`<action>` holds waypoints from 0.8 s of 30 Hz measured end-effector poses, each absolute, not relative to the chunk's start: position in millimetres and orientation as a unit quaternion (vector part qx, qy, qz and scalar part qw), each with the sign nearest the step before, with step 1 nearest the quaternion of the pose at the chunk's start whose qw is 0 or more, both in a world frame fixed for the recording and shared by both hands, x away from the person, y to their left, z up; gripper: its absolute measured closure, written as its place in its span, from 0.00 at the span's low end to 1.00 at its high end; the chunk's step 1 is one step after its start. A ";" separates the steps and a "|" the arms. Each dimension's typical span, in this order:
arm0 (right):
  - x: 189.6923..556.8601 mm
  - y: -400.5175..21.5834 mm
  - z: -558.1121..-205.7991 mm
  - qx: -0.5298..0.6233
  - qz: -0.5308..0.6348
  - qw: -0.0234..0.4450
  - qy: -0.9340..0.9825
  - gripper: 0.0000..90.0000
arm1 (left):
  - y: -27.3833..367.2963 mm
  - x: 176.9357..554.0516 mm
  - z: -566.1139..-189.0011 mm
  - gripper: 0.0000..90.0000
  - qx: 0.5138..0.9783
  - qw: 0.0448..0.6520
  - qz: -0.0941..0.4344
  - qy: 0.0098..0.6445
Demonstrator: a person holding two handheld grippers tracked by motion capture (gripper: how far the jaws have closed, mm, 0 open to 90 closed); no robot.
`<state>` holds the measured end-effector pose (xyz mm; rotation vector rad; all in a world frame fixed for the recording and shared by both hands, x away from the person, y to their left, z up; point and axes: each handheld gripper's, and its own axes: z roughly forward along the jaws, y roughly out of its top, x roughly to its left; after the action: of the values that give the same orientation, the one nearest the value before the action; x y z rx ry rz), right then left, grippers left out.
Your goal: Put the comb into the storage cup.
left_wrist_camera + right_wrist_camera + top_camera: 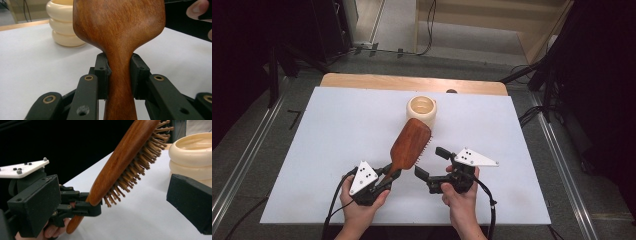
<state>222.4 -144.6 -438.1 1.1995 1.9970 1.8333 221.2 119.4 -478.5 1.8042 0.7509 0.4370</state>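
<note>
The hairbrush (408, 143), clamped at its neck by the left gripper (388, 178), should be kept steady while the right gripper (431, 162) (jaws wide, empty) is brought to the head.

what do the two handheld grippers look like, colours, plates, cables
Both grippers, left gripper and right gripper, are black with blocky jaws on linked bars with brass-coloured pivot rings. Each carries a pale three-cornered plate studded with small dark dots. A black cable trails from each. No sleeves show.
</note>
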 end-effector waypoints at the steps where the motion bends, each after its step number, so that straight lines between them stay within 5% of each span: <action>1: 222.7 -144.2 -438.2 0.407 0.616 0.086 0.669 0.00 | 117.9 220.6 -478.8 0.80 0.759 0.541 0.181 0.313; 24: 233.2 -139.1 -450.4 0.489 0.610 0.038 0.623 0.18 | 95.5 204.8 -482.4 0.80 0.771 0.545 0.180 0.278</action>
<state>233.2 -139.1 -450.4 1.4992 1.9123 1.8704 204.8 95.5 -482.4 1.8282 0.6604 0.4262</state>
